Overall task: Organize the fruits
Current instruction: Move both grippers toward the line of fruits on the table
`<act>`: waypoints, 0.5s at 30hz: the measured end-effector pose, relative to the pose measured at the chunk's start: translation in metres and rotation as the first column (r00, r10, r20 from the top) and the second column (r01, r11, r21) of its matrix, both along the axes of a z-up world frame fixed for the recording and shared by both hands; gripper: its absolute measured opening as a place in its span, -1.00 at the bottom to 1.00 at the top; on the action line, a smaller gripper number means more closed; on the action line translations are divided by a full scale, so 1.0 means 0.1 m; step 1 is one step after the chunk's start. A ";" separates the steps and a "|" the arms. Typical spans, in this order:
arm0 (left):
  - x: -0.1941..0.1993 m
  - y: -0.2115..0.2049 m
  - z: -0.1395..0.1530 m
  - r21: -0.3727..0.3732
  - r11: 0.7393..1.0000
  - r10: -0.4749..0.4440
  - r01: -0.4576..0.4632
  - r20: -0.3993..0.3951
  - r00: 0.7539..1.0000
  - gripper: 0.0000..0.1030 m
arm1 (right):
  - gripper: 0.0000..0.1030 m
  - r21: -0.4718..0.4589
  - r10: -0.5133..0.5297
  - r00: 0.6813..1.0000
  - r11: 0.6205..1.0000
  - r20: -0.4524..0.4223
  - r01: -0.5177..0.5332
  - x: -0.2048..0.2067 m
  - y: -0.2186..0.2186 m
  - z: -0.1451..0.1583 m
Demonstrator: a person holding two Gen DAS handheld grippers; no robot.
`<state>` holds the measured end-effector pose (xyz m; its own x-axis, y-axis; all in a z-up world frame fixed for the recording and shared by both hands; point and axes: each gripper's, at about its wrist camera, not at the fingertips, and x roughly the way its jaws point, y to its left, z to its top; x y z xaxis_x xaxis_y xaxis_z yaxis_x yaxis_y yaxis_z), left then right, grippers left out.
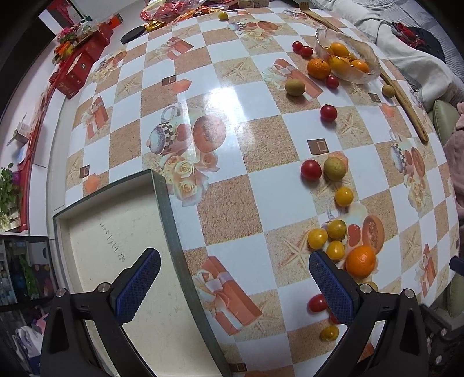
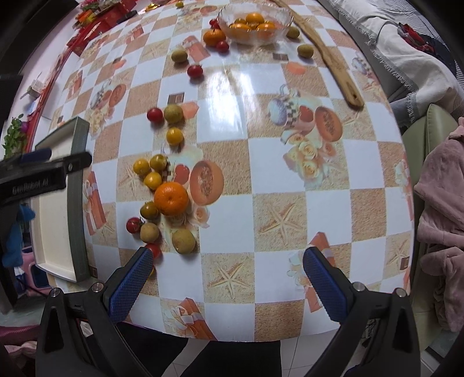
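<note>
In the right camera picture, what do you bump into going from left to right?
Green-edged tray → big orange → printed melon half → printed teacup → wooden spatula → pink cloth.

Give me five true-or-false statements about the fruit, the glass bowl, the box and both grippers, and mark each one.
1. The glass bowl holds oranges. True.
2. The left gripper is shut on a tomato. False: its jaws stand wide apart and hold nothing.
3. The shallow box has no fruit in the part that shows. True.
4. The big orange near the right gripper lies inside the box. False: it lies on the tablecloth among small yellow and green fruits, apart from the box.
5. The wooden utensil rests inside the glass bowl. False: it lies on the tablecloth beside the bowl.
</note>
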<state>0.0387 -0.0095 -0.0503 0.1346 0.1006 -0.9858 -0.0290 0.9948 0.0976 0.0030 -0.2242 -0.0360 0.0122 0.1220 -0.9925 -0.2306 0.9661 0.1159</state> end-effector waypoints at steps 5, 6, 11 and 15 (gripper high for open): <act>0.13 -0.06 -0.18 0.003 0.999 -0.035 0.035 0.007 0.999 1.00 | 1.00 0.018 0.014 1.000 1.000 -0.013 -0.014 -0.10 0.01 -0.18; 0.16 -0.09 -0.22 0.007 0.999 -0.048 0.047 0.013 0.999 1.00 | 1.00 0.024 0.020 1.000 1.000 -0.016 -0.019 -0.12 0.02 -0.23; 0.31 -0.19 -0.37 0.012 0.995 -0.097 0.097 0.033 0.995 1.00 | 0.99 0.035 0.068 0.998 0.997 -0.012 -0.068 -0.19 0.11 -0.37; 0.42 -0.25 -0.47 0.012 0.995 -0.103 0.103 0.040 0.994 1.00 | 0.94 0.053 0.092 0.996 0.994 -0.015 -0.091 -0.23 0.17 -0.47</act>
